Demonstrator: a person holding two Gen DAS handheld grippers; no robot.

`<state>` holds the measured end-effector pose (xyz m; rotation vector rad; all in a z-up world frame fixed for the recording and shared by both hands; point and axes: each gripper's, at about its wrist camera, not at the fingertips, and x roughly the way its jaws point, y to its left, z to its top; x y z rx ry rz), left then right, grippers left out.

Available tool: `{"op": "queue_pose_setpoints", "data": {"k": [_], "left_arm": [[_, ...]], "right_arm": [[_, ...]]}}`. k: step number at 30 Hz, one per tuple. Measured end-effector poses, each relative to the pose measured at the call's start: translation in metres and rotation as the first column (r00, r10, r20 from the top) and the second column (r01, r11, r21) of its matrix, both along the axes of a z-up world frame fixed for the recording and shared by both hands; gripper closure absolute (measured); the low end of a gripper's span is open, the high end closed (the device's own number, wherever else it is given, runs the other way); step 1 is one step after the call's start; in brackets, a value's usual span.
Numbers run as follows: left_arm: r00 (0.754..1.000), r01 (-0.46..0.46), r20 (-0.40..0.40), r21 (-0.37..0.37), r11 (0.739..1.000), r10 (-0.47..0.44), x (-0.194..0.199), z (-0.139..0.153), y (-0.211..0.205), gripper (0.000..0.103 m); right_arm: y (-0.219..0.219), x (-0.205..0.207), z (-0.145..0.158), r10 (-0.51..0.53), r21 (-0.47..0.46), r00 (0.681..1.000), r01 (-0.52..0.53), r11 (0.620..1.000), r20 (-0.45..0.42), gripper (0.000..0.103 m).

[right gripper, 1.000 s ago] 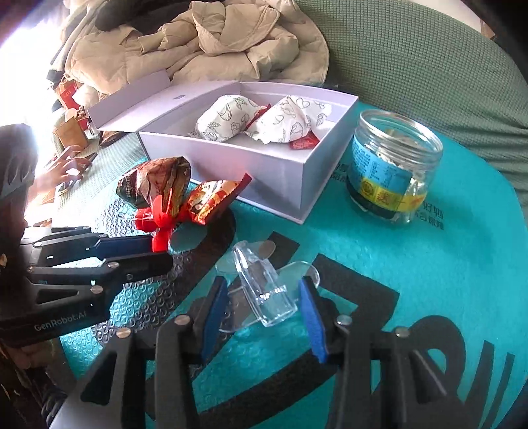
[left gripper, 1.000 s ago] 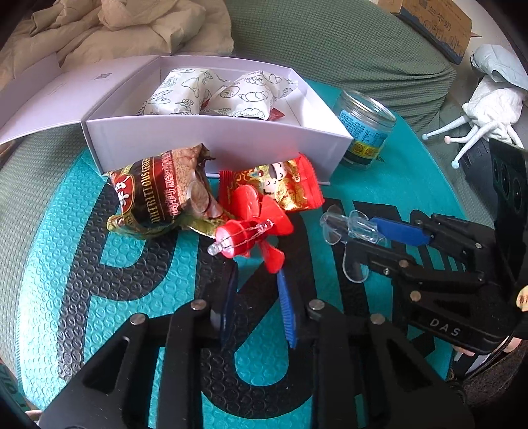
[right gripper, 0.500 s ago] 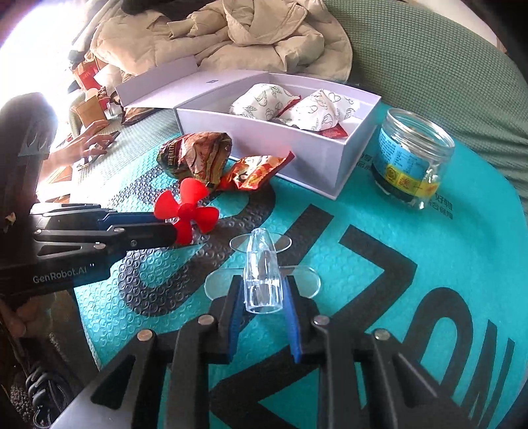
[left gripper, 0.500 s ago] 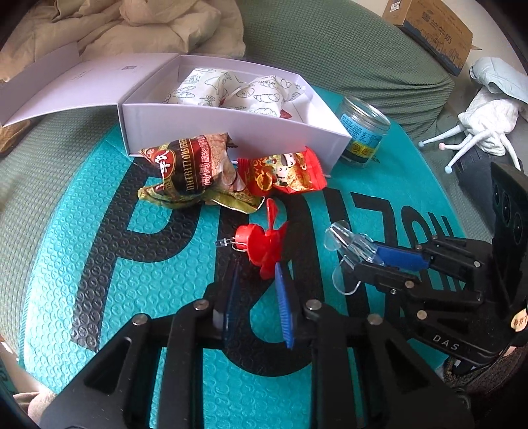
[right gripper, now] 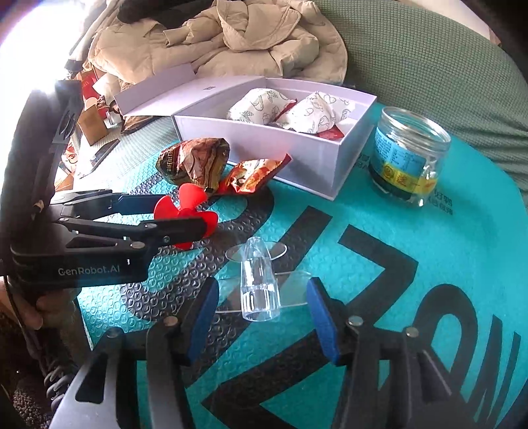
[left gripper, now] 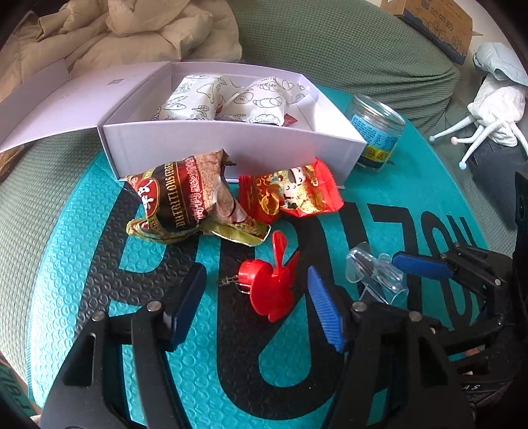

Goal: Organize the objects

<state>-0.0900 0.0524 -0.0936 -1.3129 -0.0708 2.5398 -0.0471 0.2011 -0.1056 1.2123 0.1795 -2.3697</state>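
At 12 o'clock, white box (left gripper: 231, 145) holds two wrapped pkgs; we're opening both jaws, pads clear of red propeller (left gripper: 270, 290) & clear part (right gripper: 259, 283); snacks, jar unsorted.

Black gripper (right gripper: 257, 316) — blue pads (right gripper: 321, 320), silver screws, white lettering

Both wrist views close, angled down; share teal mat (left gripper: 82, 250), white box (right gripper: 333, 165).

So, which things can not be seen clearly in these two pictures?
- Glass jar contents: right wrist view, the label covers them.
- White box floor: both views, patterned packets lie over it.
- Cardboard box: left wrist view, cut by the top edge.
- Clear plastic piece: left wrist view, partly behind the left gripper's finger.
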Motion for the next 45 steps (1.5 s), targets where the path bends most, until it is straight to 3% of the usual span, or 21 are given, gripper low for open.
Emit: {"op": "queue_pose_setpoints", "data": {"k": [4,8,14,18,20,23,24,27,34,45], "left_arm": [[1.000,-0.004,-0.019,0.000,1.000,0.004,-0.005,-0.002,-0.001,0.041],[1.000,-0.001,-0.030,0.009,1.000,0.001,-0.004,-0.003,-0.002,0.041],[0.999,0.016,-0.033,0.012,1.000,-0.016,-0.003,-0.004,-0.003,0.038],[0.999,0.025,-0.040,-0.006,1.000,-0.025,-0.002,-0.005,0.000,0.037],[0.999,0.008,-0.045,-0.008,1.000,-0.008,0.000,-0.005,-0.002,0.043],[0.998,-0.023,-0.053,-0.023,0.999,0.021,0.001,-0.005,-0.005,0.059],[0.998,-0.029,-0.055,-0.026,0.999,0.028,0.000,-0.005,-0.007,0.066],[0.998,-0.028,-0.048,0.005,1.000,0.029,0.001,-0.004,-0.010,0.072],[0.999,-0.006,-0.050,0.010,1.000,0.007,0.015,-0.001,-0.006,0.073],[0.997,-0.071,-0.016,0.010,0.997,0.071,0.037,0.006,-0.019,0.073]], "right_arm": [[-0.002,-0.002,-0.002,0.007,-0.005,1.000,-0.007,1.000,-0.015,0.036],[-0.003,-0.004,-0.002,0.010,0.006,1.000,-0.010,1.000,-0.017,0.034],[-0.003,-0.006,-0.006,0.015,-0.018,1.000,-0.015,1.000,0.001,0.016],[-0.007,-0.003,-0.007,0.022,-0.026,1.000,-0.023,0.999,-0.014,0.015],[-0.008,-0.003,-0.007,0.028,-0.032,1.000,-0.028,0.999,-0.014,0.015],[-0.010,-0.001,-0.007,0.013,0.003,1.000,-0.013,1.000,-0.026,0.024],[-0.011,-0.001,-0.007,0.002,0.018,0.999,-0.001,1.000,-0.034,0.033],[-0.006,-0.002,-0.005,-0.008,-0.005,0.999,0.008,1.000,-0.033,0.050],[-0.008,0.001,-0.003,0.016,-0.010,1.000,-0.017,1.000,-0.023,0.050],[-0.013,0.014,0.005,0.020,-0.004,1.000,-0.021,1.000,-0.015,0.050]]}}
